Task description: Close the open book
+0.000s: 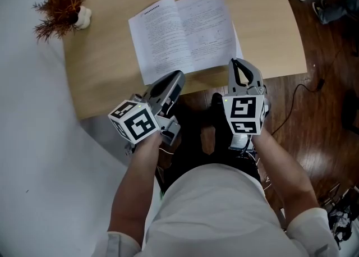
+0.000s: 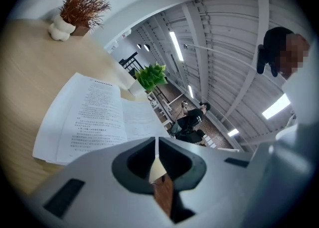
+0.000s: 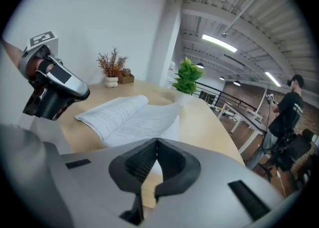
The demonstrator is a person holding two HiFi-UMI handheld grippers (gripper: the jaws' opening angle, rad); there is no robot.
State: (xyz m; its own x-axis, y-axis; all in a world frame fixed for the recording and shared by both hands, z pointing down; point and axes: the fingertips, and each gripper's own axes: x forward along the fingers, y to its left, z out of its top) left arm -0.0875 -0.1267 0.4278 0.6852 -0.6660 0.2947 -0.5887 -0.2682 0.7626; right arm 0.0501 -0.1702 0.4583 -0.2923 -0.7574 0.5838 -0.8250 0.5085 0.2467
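Nothing of the task is done yet: the white printed paperback book (image 1: pixel 182 31) is seen lying wide open near the front edge of the light wooden table (image 1: pixel 106 76). The left tongs (image 1: pixel 178 75) and right tongs (image 1: pixel 238 63) are held pressed together and empty by its near edge. The whole closing is judged left.

dried reddish plant (image 1: pixel 58 4) in white pot (image 1: pixel 83 18) at wooden table (image 1: pixel 269 20) corner
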